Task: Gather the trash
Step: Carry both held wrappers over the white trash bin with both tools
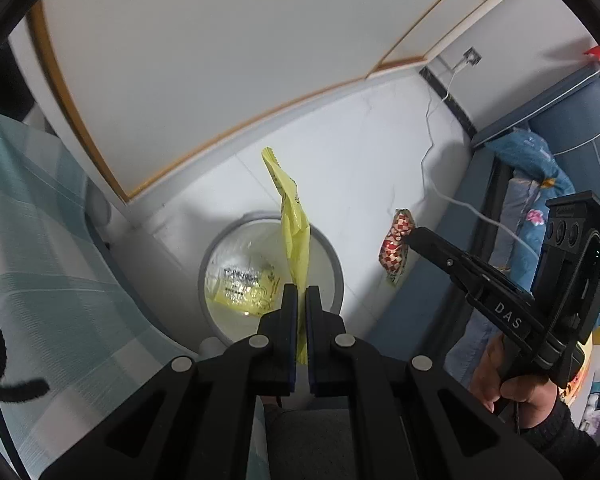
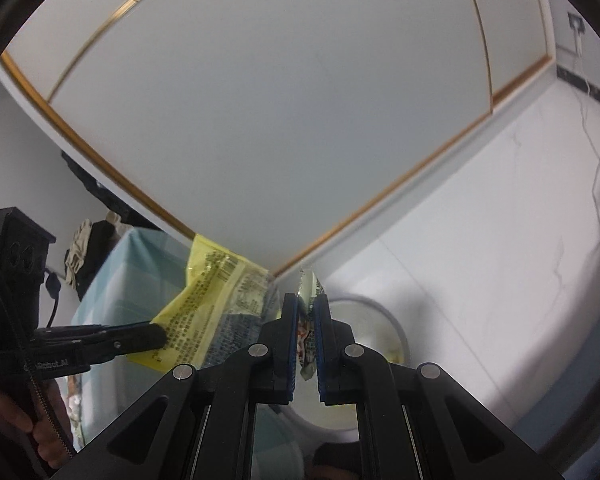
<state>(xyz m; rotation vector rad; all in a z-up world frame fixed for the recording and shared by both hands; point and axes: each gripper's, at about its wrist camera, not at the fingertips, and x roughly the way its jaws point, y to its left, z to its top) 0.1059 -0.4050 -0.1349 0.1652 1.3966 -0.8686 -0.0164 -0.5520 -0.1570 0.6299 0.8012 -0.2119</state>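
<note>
Left gripper (image 1: 302, 294) clamps crinkled yellow plastic wrapper (image 1: 290, 216), frame centre, above round grey-rimmed bin (image 1: 339, 280). Right gripper (image 2: 305, 306) clamps red-checked snack packet (image 1: 396, 246). Centre each over bin before release.

Yellow wrapper (image 1: 290, 216): flattened, upright, directly above bin (image 1: 336, 264). Red-checked wrapper (image 1: 396, 246): crumpled, hanging right of bin. Bin: round, grey-rimmed, on floor, another yellow wrapper inside.
</note>
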